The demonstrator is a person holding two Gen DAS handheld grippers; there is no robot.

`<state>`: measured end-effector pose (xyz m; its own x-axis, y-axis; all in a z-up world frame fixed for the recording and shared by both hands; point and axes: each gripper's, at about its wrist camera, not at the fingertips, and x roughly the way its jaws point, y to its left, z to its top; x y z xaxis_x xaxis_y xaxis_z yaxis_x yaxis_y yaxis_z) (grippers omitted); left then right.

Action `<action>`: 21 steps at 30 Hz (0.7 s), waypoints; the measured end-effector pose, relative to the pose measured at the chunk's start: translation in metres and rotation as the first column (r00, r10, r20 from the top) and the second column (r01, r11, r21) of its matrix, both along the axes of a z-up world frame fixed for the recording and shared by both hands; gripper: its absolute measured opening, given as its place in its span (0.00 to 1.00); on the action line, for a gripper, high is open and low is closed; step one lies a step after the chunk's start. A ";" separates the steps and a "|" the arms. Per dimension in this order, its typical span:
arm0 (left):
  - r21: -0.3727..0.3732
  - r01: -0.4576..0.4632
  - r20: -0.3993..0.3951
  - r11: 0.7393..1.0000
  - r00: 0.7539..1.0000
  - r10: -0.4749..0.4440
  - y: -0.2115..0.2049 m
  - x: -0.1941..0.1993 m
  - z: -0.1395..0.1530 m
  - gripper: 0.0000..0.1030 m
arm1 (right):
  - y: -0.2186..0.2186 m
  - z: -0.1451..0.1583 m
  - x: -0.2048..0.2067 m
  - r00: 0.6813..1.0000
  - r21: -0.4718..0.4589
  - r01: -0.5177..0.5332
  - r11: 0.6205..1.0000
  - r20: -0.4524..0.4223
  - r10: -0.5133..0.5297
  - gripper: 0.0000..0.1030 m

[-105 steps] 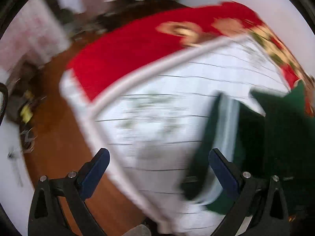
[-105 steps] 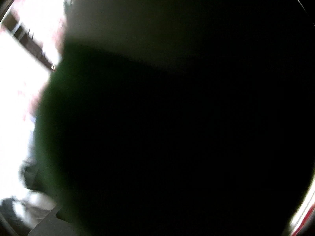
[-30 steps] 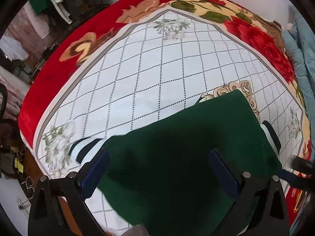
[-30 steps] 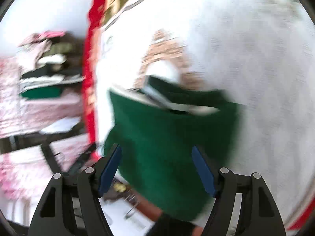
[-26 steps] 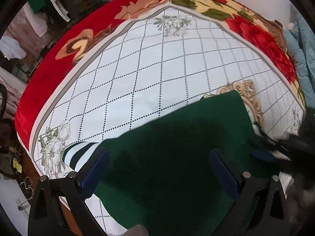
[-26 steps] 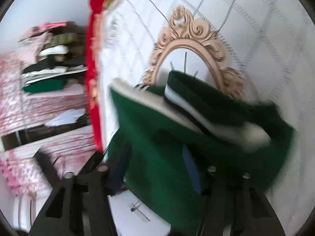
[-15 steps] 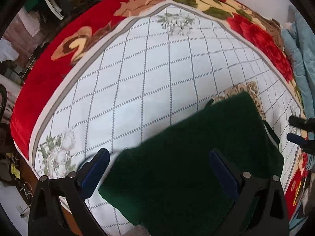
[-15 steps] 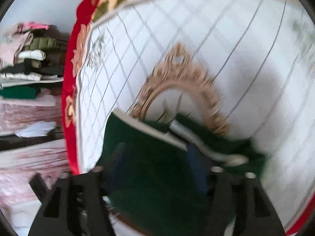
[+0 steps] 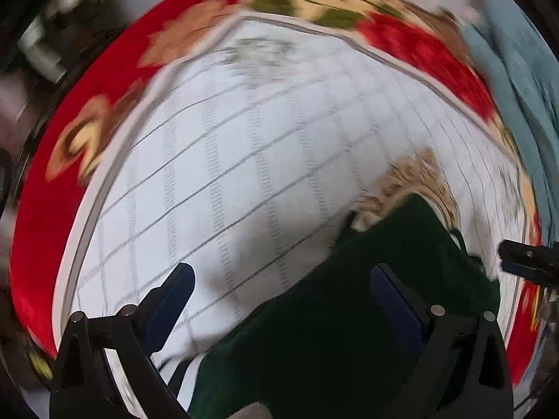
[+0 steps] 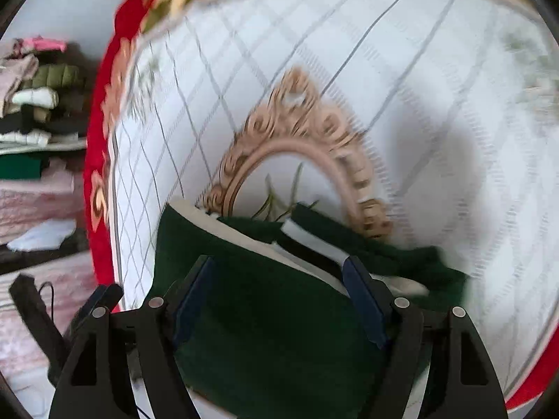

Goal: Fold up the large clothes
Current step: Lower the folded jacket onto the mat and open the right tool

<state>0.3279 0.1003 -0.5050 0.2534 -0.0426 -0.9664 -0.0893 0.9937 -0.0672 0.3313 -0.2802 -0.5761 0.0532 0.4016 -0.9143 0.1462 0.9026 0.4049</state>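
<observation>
Since the folded green garment (image 10: 265,317) lies near the blanket's (image 9: 244,160) red-bordered front edge with a striped cuff poking out, both the left gripper (image 9: 279,300) and right gripper (image 10: 279,300), spread and empty, risk snagging and unfolding it.

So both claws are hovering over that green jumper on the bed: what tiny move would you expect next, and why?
Probably the right gripper lowers onto the striped cuff to tuck it in. The green sweater lies folded on the blanket, but that cuff sticks out along the far edge. Both grippers look open and empty, the left gripper over the sweater's other edge.
</observation>
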 end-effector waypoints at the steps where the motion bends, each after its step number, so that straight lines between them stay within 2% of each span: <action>1: -0.005 0.052 -0.010 0.999 0.999 -0.052 -0.009 0.007 -0.003 1.00 | -0.010 0.003 -0.011 1.000 -0.018 0.025 1.000 0.006 -0.025 0.76; 4: -0.035 0.166 -0.033 0.986 0.985 -0.167 -0.034 0.025 -0.015 1.00 | -0.039 0.003 -0.045 0.993 -0.027 0.116 0.993 0.023 -0.115 0.76; 7: -0.056 0.241 -0.081 0.969 0.966 -0.245 -0.055 0.040 -0.033 0.99 | -0.063 -0.027 -0.071 0.980 -0.037 0.197 0.980 -0.010 -0.198 0.76; 9: -0.049 0.273 -0.093 0.961 0.957 -0.276 -0.063 0.045 -0.039 0.99 | -0.078 -0.045 -0.085 0.968 0.010 0.247 0.969 -0.046 -0.246 0.76; 12: -0.036 0.302 -0.095 0.953 0.948 -0.304 -0.073 0.049 -0.043 0.99 | -0.092 -0.067 -0.101 0.953 0.061 0.299 0.952 -0.069 -0.295 0.76; 15: -0.034 0.309 -0.102 0.950 0.945 -0.311 -0.078 0.051 -0.046 0.99 | -0.100 -0.088 -0.105 0.939 0.163 0.343 0.925 -0.097 -0.331 0.76; 21: -0.053 0.298 -0.103 0.953 0.948 -0.302 -0.079 0.050 -0.051 0.97 | -0.100 -0.105 -0.100 0.942 0.241 0.335 0.911 -0.113 -0.316 0.77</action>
